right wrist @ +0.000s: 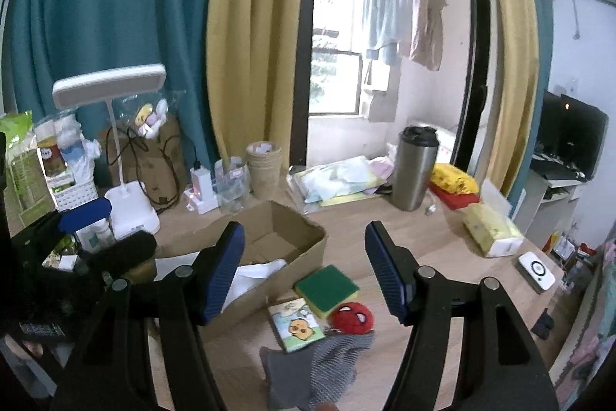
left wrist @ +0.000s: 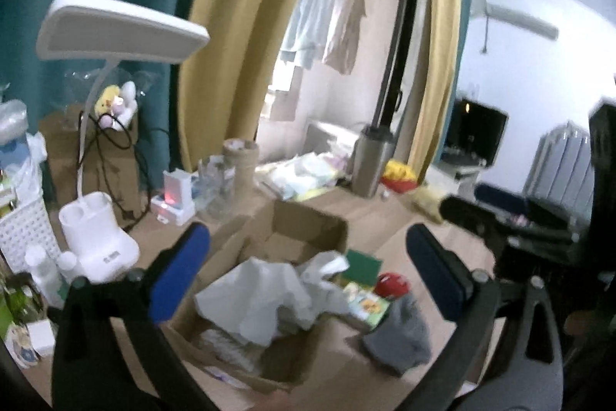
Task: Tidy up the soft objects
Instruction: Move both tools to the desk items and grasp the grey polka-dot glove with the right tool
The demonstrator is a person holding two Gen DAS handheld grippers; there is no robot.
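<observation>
The left tool [left wrist: 308, 264] hangs above the cardboard box [left wrist: 308, 230] with its blue pads spread wide apart and nothing between them. Below the gap, white crumpled cloth [left wrist: 261, 295] lies inside the box, filling much of its near half. The right tool [right wrist: 304, 268] hovers a little further along the table [right wrist: 442, 249], its ridged blue fingers [right wrist: 225, 268] also apart and empty, though less widely than the left pair.

Just outside the box's corner, on bare wood, the remaining soft things sit in a tight cluster. A green and yellow sponge [right wrist: 327, 289] lies nearest the box wall. A small pack with a cartoon print [right wrist: 296, 328] is beside it, and a round red plush with a spider-mask face [right wrist: 352, 316] touches the sponge's edge. A grey knitted cloth [right wrist: 312, 368] is bunched in front of these, its upper edge reaching the plush and the pack.

Further out, a white desk lamp [right wrist: 127, 203] stands to the left of the box with a charger and cables behind it. A stack of paper cups [right wrist: 263, 168] is at the back, near the yellow curtain. A steel tumbler [right wrist: 414, 168] stands upright to the right, with folded pastel cloths [right wrist: 338, 180] lying between it and the cups. A yellow tissue pack [right wrist: 491, 230] rests well to the right of the tumbler.
</observation>
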